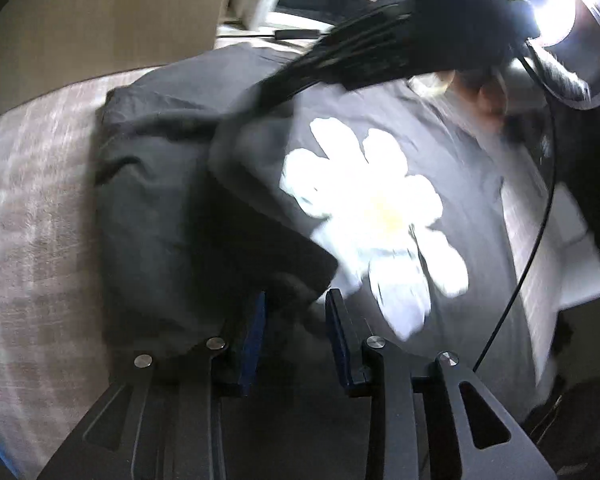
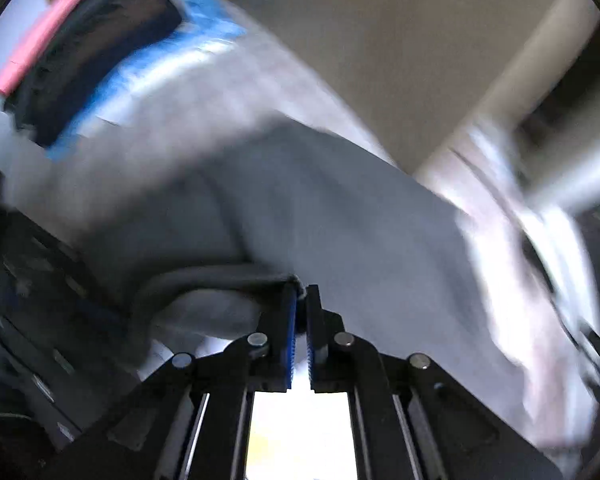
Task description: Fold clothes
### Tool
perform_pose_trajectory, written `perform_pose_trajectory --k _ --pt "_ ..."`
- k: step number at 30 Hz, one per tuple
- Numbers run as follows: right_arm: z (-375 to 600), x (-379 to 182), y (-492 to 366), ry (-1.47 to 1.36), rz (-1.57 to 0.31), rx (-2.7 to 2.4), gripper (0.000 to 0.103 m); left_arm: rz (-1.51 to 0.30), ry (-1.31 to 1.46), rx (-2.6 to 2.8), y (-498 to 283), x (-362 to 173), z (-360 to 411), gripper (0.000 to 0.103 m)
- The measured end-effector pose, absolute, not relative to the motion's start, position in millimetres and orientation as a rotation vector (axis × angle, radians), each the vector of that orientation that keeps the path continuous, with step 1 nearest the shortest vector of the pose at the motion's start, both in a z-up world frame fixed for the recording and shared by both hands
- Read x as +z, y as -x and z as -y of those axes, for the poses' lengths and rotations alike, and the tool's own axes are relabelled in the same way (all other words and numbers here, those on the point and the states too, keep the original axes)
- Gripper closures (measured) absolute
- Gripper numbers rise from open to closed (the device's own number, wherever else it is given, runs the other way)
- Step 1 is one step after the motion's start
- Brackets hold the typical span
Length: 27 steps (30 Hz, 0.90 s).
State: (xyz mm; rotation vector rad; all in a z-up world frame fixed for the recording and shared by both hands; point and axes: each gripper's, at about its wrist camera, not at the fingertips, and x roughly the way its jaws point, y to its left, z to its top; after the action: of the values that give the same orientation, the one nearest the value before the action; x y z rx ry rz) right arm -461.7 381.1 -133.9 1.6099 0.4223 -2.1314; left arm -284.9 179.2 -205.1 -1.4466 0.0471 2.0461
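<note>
**Dark grey T-shirt half gathered on the bed, both grippers at its cloth**

A dark grey cotton T-shirt with a large white daisy print point(image 1: 364, 216) lies spread on a pale grey-brown woven bed cover point(image 1: 36, 216). In the left wrist view its long axis runs from the lower left up to the upper right. The neck opening sits at the upper right, and the daisy's petals fan toward the lower right. The left part of the shirt is bunched into a thick, darker fold point(image 1: 160, 184) lying over the flat printed part.

The left gripper point(image 1: 296, 320) has its blue-padded jaws partly apart. A dark fold of the shirt sits between them, but blur hides whether the pads press on it. The right gripper point(image 2: 301, 320) has its blue-ribbed jaws nearly together, pinching a thin edge of the grey cloth at the tips. In the right wrist view the shirt drapes away from that pinch toward the upper right.

A stack of dark folded clothes point(image 2: 84, 60) lies beyond, on a blue sheet point(image 2: 152, 72).
</note>
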Motion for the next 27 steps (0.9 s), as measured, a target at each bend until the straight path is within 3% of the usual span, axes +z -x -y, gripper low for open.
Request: perform_pose_trajectory --k 2,3,4,7,11,14,18,20,21,22,24,27 --pt "-409.4 -124.1 454.3 -1.664 -0.385 -2.212 0.083 -0.038 1.448 2.061 278.8 -199.6 -169.4 0.074" --pt "-423.6 -119.2 450.6 -1.69 -0.365 -2.252 0.069 -0.037 1.452 2.073 276.8 -197.3 -164.0 0.074" --pt "-430.2 -112.9 451.1 -1.68 -0.328 -2.299 0.064 -0.054 1.458 2.103 275.0 -195.1 -157.7 0.074" --pt "-426.1 -99.3 458.8 -1.571 -0.186 -2.306 0.064 -0.079 1.493 2.207 275.7 -192.5 -135.1 0.074" --pt "-377.1 -113.0 489.0 -1.522 -0.216 -2.26 0.064 0.023 1.567 2.294 289.2 -201.2 -109.0 0.074" --pt "-345.1 -135.4 517.3 -1.556 -0.152 -2.181 0.064 -0.015 1.555 2.321 288.0 -203.2 -108.8 0.074" --pt "-313.7 -159.2 538.2 -1.616 -0.234 -2.144 0.064 -0.047 1.536 2.305 281.0 -207.9 -115.0 0.072" --pt "-305.0 -165.2 539.8 -1.628 -0.258 -2.114 0.064 -0.049 1.526 2.283 280.1 -212.3 -120.0 0.068" --pt "-302.7 -164.3 539.3 -1.615 -0.279 -2.115 0.07 -0.055 1.528 2.277 281.8 -216.6 -124.3 0.067" --pt "-299.7 -164.0 539.1 -1.613 -0.286 -2.1 0.084 -0.06 1.531 2.272 283.1 -218.1 -125.8 0.067" --pt "-294.1 -163.1 539.6 -1.607 -0.292 -2.081 0.099 -0.072 1.521 2.259 285.2 -222.2 -129.4 0.067" --pt "-285.1 -158.9 541.2 -1.563 -0.305 -2.107 0.1 -0.091 1.506 2.301 288.1 -223.2 -125.5 0.069"
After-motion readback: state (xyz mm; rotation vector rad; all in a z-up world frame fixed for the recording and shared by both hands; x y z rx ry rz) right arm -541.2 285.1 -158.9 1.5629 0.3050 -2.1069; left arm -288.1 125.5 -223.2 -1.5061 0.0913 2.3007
